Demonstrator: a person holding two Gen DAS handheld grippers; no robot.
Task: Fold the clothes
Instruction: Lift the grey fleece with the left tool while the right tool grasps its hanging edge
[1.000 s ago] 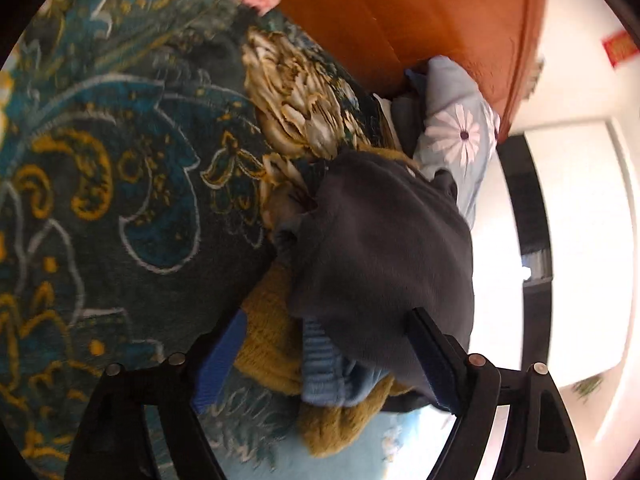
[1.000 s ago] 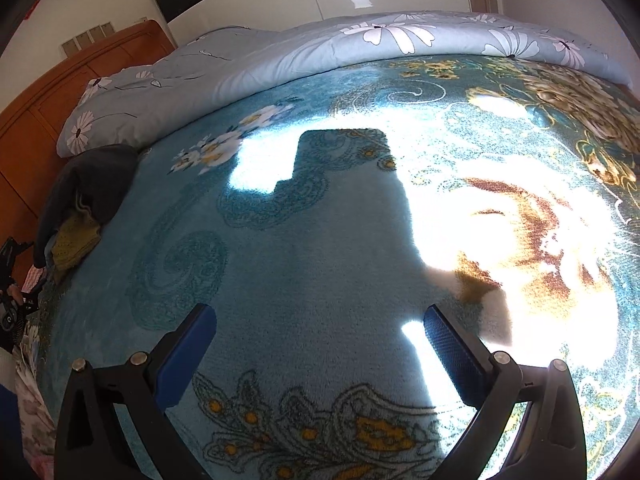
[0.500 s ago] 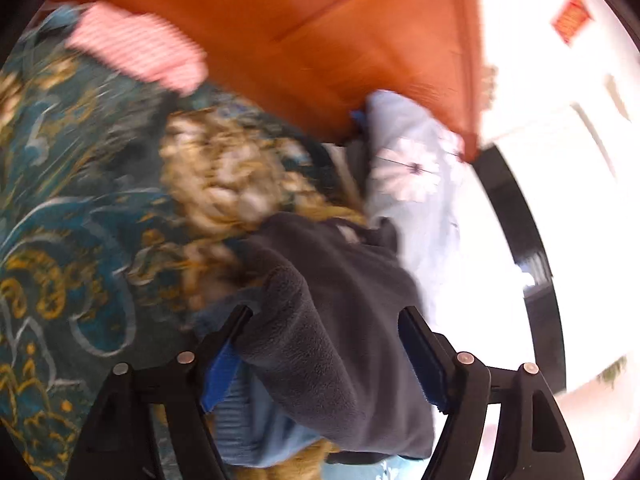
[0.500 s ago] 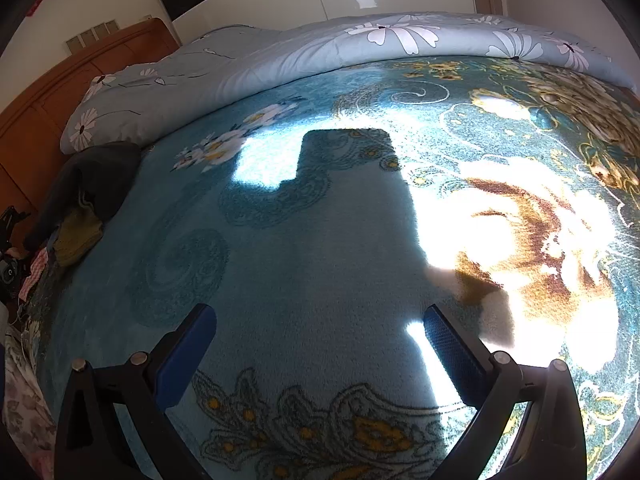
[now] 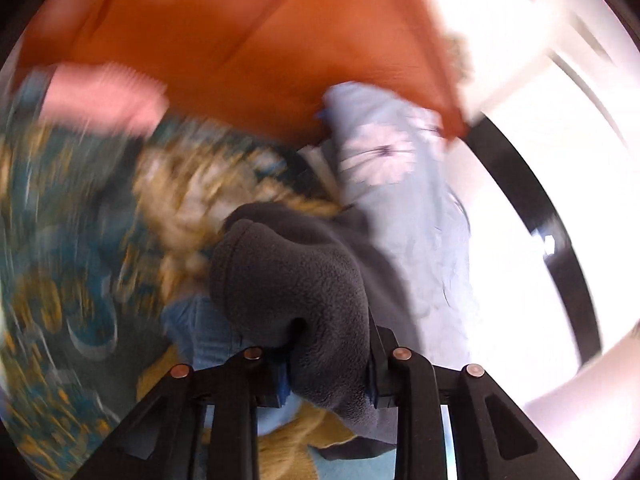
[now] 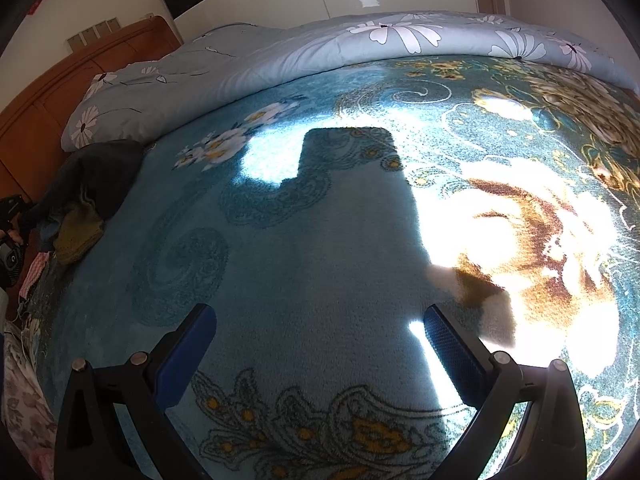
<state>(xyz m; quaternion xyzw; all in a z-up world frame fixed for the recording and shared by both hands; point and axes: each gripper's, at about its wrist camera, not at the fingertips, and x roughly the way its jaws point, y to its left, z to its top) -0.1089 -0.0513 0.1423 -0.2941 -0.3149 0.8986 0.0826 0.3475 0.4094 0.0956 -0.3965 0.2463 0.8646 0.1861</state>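
At the far left of the right wrist view, a small heap of clothes (image 6: 86, 196) is seen at the edge of the teal patterned blanket (image 6: 320, 272), close to the wooden headboard (image 6: 60, 92) and just below the end of the pale blue flowered quilt (image 6: 280, 56). The heap is topped by a dark grey fleece garment (image 5: 296, 292), thick and fuzzy in texture, bunched into rounded folds. Under it a blue knitted piece (image 5: 200, 332) and a mustard-yellow knitted piece (image 5: 292, 436) are partly shown. A pink item (image 5: 104, 100) is blurred at the upper left of the left wrist view. The fleece is clamped between the jaws of the left gripper (image 5: 326, 376), which are drawn close together on the fabric. Toward the right, the right gripper (image 6: 320, 344) is held over the bare blanket with its jaws spread wide and nothing between them. Bright sunlight falls across the blanket to the right.
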